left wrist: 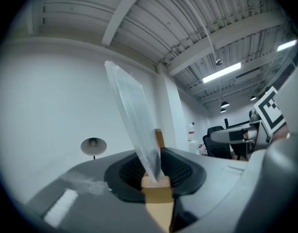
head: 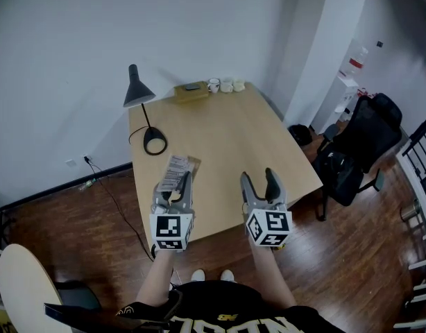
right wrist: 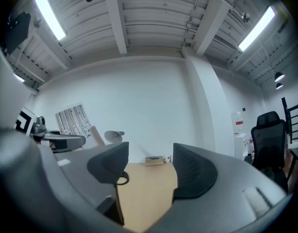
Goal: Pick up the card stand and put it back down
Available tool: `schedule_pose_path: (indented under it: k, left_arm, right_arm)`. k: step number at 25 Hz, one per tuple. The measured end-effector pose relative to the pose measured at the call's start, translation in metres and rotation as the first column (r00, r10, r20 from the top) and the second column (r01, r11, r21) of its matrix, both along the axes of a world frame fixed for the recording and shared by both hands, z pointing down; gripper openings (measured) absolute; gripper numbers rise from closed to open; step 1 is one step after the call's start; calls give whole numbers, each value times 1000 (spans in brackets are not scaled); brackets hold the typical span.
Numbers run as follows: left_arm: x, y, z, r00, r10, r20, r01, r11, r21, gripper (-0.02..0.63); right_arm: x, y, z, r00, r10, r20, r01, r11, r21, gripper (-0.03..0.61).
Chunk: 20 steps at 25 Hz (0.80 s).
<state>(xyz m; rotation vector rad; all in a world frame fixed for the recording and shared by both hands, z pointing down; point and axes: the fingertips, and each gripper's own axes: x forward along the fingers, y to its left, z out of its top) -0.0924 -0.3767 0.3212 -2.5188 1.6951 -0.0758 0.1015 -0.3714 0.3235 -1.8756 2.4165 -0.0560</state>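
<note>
Lower left of centre in the head view: left gripper (head: 177,186), jaws pinched tight on the card stand (head: 175,169). In the left gripper view, seen gripped by its wooden base (left wrist: 156,191) between the dark pads, clear sheet (left wrist: 133,123) rising from the base and leaning toward the upper left of the frame, against wall and ceiling. Held over the near left part of the table (head: 220,130), printed card face up toward the camera. Not resting flat on the wood, as far as visible.

Just right of it, lower centre: right gripper (head: 258,179), jaws spread, nothing between them. In the right gripper view only bare tabletop in the gap between the pads (right wrist: 110,166). Well apart from the stand, over the near edge of the table.

Further up the frame, at the table's left edge: black lamp (head: 138,89), round foot near the stand. At the far edge, top centre: small box (head: 191,91), white cups (head: 227,84) beside it. At the right of the frame, off the table: black chair (head: 362,144) on dark wood floor.
</note>
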Motion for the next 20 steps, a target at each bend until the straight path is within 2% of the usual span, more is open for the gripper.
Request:
schedule_pose_path:
  k: [4, 9, 20]
  left_arm:
    - [-5, 2, -2, 1000, -2, -19, 2, 1000, 6, 95]
    - [-22, 7, 9, 1000, -18, -4, 18, 1000, -15, 95]
    - [-85, 16, 42, 998, -67, 20, 69, 994, -90, 97]
  right_arm:
    - [-4, 0, 3, 1000, -10, -2, 10, 1000, -10, 284]
    - [-20, -1, 12, 999, -41, -3, 41, 999, -29, 284]
    - [-69, -10, 43, 990, -142, 6, 142, 985, -100, 284]
